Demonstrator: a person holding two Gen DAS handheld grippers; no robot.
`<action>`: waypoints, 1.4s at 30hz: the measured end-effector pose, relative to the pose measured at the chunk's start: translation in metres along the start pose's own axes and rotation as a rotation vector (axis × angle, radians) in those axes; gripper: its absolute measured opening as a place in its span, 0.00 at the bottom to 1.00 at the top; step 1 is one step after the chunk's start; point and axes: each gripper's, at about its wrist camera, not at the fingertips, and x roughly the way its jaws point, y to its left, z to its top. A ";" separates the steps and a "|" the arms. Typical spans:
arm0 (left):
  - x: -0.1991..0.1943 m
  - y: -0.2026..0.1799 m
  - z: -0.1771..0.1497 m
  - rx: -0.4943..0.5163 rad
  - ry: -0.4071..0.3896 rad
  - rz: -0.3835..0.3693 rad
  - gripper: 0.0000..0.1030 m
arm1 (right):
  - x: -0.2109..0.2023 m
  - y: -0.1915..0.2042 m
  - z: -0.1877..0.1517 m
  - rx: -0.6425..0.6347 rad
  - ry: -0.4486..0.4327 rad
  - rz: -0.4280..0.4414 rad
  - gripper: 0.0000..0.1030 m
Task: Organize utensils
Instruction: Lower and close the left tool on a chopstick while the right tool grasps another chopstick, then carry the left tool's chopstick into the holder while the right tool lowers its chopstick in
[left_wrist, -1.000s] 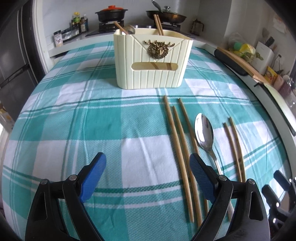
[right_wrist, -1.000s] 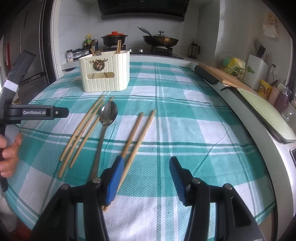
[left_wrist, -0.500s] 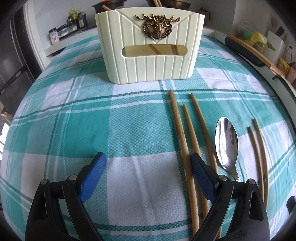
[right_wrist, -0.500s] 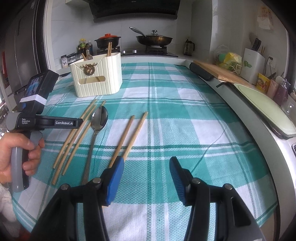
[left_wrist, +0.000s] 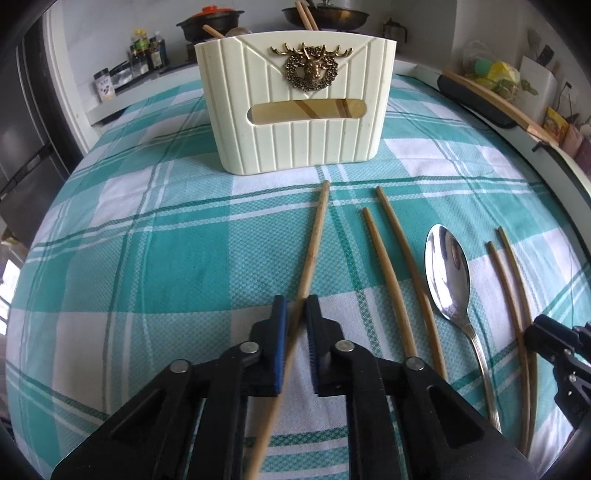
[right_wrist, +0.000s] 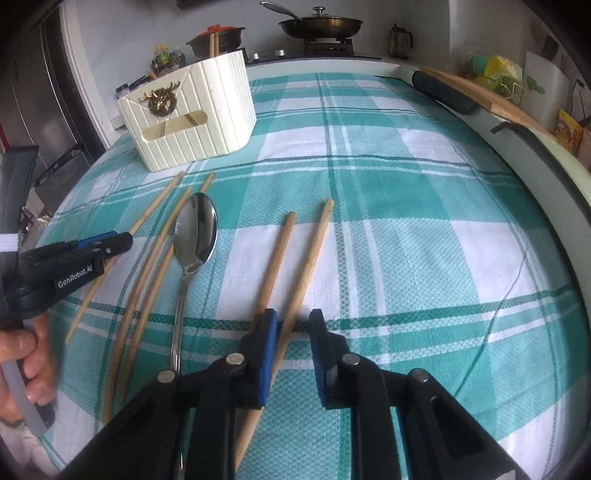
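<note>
Each hand-held gripper closes around a chopstick on the checked worktop.

We clamp the left hand-held gripper (left_wrist: 295, 308) on the leftmost chopstick (left_wrist: 312, 254); our right hand-held gripper (right_wrist: 293, 321) is closing around another chopstick (right_wrist: 310, 258), not visibly pinched yet. Between them lies the spoon (left_wrist: 447, 275); beyond stands the cream holder (left_wrist: 299, 103).

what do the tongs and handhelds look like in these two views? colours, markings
Both tongs, left and right, are alike: black plastic linkage arms with round silver pivot pins, and flat fingers faced with ribbed blue pads. Seen from the right wrist view, the left unit carries white "GenRobot.AI" lettering on its black body, a white band, and a translucent grey grip. No cables or sleeves are visible.
</note>
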 end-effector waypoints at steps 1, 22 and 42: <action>-0.001 0.004 -0.001 -0.012 0.001 0.006 0.07 | -0.002 0.001 -0.001 -0.016 0.004 -0.013 0.11; -0.032 0.106 -0.028 -0.112 0.079 -0.071 0.58 | -0.009 -0.055 0.011 0.025 0.144 0.034 0.31; -0.006 0.085 0.034 0.028 0.070 -0.050 0.05 | 0.009 -0.047 0.089 0.000 0.048 0.060 0.06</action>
